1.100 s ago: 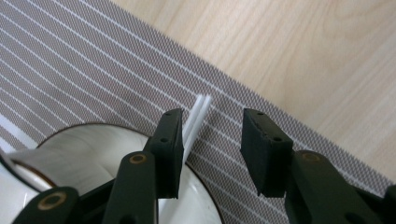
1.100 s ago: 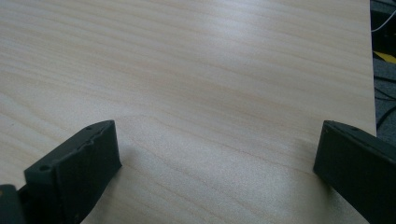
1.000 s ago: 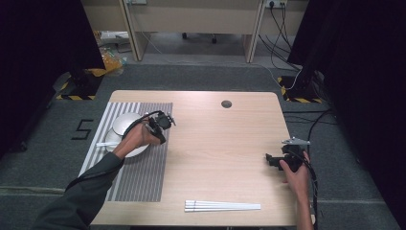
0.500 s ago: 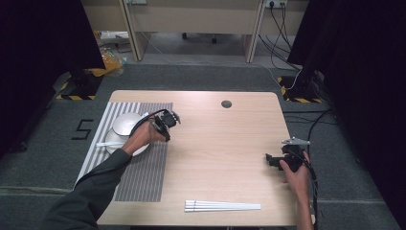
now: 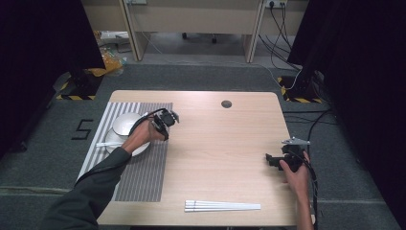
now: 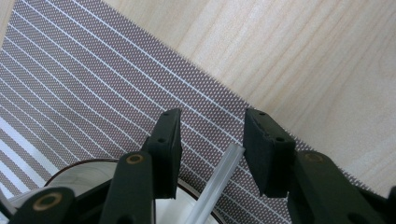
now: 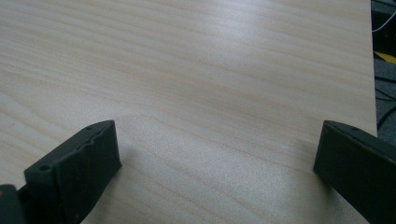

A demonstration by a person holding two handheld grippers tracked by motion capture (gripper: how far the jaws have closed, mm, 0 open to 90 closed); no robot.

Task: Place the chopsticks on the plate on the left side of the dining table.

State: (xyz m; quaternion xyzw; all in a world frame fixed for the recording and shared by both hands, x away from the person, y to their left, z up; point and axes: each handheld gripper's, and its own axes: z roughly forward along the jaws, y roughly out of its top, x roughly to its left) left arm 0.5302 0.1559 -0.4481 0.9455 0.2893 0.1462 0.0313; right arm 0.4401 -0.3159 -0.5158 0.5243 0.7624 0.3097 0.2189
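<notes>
Over the striped mat [image 5: 143, 163] at the table's [image 5: 225, 143] left edge, the left gripper [image 5: 165, 120] hovers beside a white bowl [image 5: 125, 123] and plate [image 5: 115, 142]. Its own view adds what the high view cannot resolve: a translucent white stick [image 6: 215, 186] lies in the gap of the half-parted jaws, just beside the right one, with no pad seen pressing it, above the plate's dark-edged rim [image 6: 84, 165]. Near the right edge, the right gripper [image 5: 275, 160] rests on bare wood, jaws spread wide and released in its view. White chopsticks [image 5: 222, 206] lie along the near edge, well apart from both.
</notes>
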